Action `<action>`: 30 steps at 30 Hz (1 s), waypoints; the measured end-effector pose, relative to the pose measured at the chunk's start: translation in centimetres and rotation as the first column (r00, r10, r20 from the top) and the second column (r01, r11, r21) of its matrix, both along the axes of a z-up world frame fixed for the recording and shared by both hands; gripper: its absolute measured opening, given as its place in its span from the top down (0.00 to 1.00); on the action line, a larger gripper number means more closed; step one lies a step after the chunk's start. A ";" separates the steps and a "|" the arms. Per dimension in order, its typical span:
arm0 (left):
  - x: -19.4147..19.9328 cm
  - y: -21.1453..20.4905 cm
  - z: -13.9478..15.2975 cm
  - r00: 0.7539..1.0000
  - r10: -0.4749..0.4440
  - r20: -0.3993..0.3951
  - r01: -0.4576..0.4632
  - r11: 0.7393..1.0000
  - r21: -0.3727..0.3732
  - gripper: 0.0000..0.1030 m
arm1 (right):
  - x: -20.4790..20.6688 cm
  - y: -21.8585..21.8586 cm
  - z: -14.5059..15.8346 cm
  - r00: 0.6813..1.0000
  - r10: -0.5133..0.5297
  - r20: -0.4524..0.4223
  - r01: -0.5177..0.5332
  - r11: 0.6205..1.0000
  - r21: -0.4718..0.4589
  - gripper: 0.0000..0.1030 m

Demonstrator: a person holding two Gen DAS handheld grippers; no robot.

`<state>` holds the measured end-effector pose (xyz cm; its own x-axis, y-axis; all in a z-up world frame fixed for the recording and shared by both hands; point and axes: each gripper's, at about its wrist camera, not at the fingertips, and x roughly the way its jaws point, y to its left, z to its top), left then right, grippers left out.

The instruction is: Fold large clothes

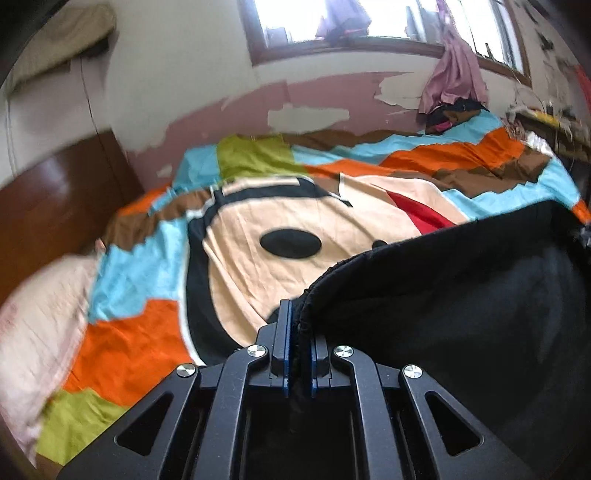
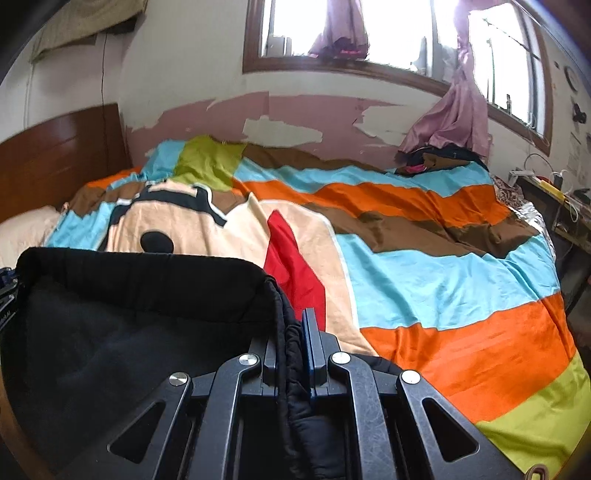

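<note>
A large black garment [image 1: 461,280] hangs stretched between both claws above the bed, its gathered edge pinched.

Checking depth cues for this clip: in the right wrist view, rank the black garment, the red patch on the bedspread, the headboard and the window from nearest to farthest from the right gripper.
1. Black garment, clamped in the right gripper.
2. Red patch, just ahead on the bedspread.
3. Headboard, far left, at the bed's end.
4. Window, high on the far wall.

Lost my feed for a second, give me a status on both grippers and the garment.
Left gripper shut on black garment edge. Right gripper shut on opposite edge. Garment stretched between them above colourful bedspread. Nothing in the way.
</note>
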<state>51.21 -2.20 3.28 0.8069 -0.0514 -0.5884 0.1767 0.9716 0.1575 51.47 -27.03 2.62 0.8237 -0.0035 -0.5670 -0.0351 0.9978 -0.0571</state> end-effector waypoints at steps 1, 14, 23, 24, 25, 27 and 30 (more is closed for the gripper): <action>-0.2 0.4 -0.1 1.000 0.004 -0.009 -0.004 0.999 -0.042 0.92 | 0.2 -0.1 -0.4 1.000 0.003 -0.010 -0.003 1.000 0.009 0.90; -9.5 1.6 5.7 0.972 -0.088 0.220 0.119 0.984 -0.130 0.19 | -5.0 -4.0 1.9 0.995 0.024 0.102 -0.036 0.993 0.116 0.11; -15.5 0.3 1.7 0.983 -0.158 0.088 0.175 0.955 -0.239 0.12 | -13.1 -2.8 1.7 0.989 0.128 0.075 -0.133 0.989 0.067 0.05; -15.9 0.1 1.0 0.985 -0.162 0.067 0.173 0.954 -0.245 0.12 | -14.3 -2.3 0.7 0.988 0.139 0.064 -0.143 0.988 0.063 0.05; -16.2 -0.1 0.2 0.985 -0.166 0.045 0.172 0.954 -0.247 0.12 | -15.2 -2.0 -0.1 0.988 0.140 0.060 -0.143 0.988 0.062 0.05; -16.8 -0.7 -1.9 0.983 -0.184 -0.001 0.177 0.950 -0.259 0.12 | -17.1 -1.2 -2.6 0.990 0.134 0.051 -0.137 0.988 0.073 0.05; -17.5 -1.5 -4.3 0.978 -0.203 -0.047 0.186 0.950 -0.250 0.12 | -19.1 0.2 -6.1 0.990 0.132 0.055 -0.136 0.988 0.076 0.05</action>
<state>33.73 -3.71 -0.98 0.7235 -0.3517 -0.5940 0.3682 0.9245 -0.0990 32.33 -26.83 -3.47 0.8407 0.1521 -0.5197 -0.1675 0.9857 0.0175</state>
